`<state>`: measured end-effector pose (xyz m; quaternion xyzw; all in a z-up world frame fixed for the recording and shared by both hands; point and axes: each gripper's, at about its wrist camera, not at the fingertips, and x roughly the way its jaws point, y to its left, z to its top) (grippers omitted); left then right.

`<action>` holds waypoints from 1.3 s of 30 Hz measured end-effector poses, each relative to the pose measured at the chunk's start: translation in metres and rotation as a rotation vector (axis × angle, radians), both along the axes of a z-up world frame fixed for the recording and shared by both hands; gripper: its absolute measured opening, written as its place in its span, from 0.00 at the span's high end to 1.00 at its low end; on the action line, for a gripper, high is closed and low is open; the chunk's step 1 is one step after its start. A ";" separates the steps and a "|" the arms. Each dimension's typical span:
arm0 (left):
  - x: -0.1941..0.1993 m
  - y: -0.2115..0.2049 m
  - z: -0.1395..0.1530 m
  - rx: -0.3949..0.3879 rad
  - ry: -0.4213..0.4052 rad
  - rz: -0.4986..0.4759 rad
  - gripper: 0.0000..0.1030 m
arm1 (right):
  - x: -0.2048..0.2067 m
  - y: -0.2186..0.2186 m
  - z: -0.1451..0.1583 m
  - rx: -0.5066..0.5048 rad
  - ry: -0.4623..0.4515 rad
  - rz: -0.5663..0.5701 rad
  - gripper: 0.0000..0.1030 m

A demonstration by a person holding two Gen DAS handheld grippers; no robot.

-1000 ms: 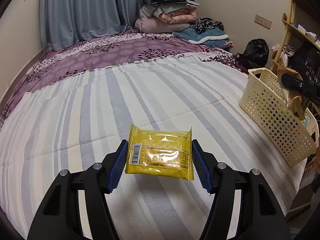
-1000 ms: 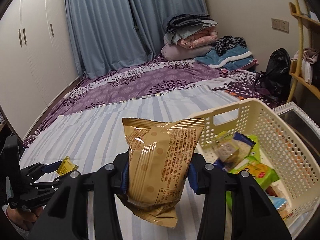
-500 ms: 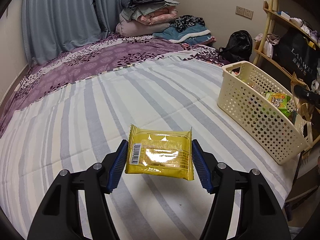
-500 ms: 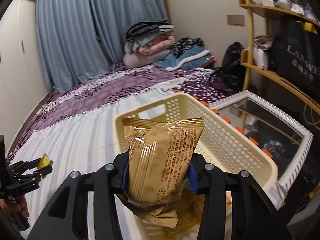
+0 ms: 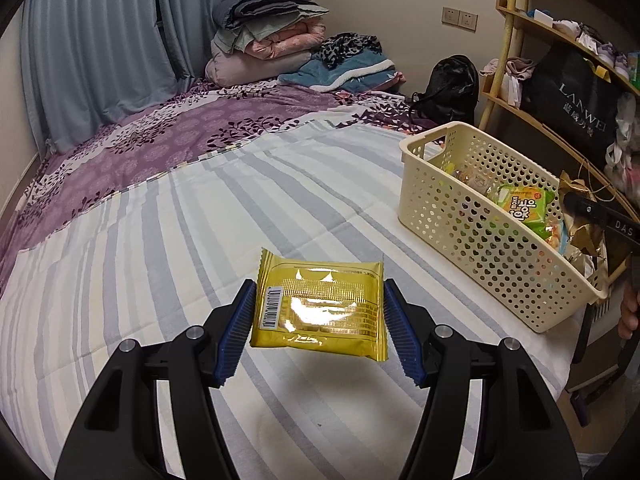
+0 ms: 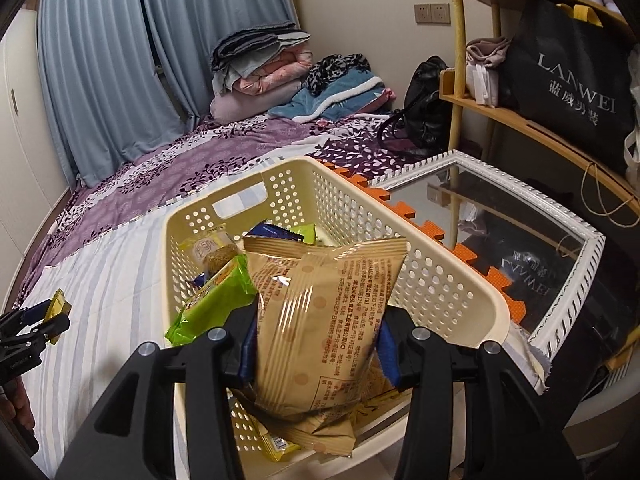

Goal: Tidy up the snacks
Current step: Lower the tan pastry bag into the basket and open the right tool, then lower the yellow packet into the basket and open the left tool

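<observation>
A yellow foil packet [image 5: 320, 308] hangs above the striped bed sheet [image 5: 180, 240], and my left gripper [image 5: 320, 292] is shut on its two side edges. To its right stands a cream perforated basket [image 5: 480, 236] holding several snacks. My right gripper [image 6: 318, 328] is over the near end of that basket [image 6: 440, 280]. Its jaws are opening, with a tan snack bag [image 6: 320, 300] tilted between them. The blue pads [image 6: 386, 344] seem just off the bag's sides, and its lower end dips among the snacks. The left gripper [image 6: 44, 320] shows at the far left.
A green snack pack [image 6: 216, 300] and other packets lie in the basket. A white-framed mirror [image 6: 560, 280] and orange foam mats [image 6: 440, 236] lie beyond it on the floor. Wooden shelves [image 6: 520, 116] stand to the right, and folded bedding [image 5: 272, 40] sits at the bed's far end.
My right gripper carried the tan bag from beside the basket to over its near end, then loosened, and the bag tilted. My left gripper swung right toward the basket, still holding the yellow packet.
</observation>
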<state>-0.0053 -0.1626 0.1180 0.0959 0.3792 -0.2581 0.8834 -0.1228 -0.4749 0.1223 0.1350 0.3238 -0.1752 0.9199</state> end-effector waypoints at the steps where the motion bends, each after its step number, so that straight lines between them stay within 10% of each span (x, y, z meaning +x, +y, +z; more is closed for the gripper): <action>1: -0.001 -0.001 0.001 0.000 -0.001 -0.003 0.37 | 0.000 -0.001 0.000 0.006 -0.003 0.000 0.46; 39: -0.009 -0.122 0.047 -0.022 -0.090 -0.250 0.37 | -0.013 -0.015 -0.002 0.016 -0.069 -0.051 0.17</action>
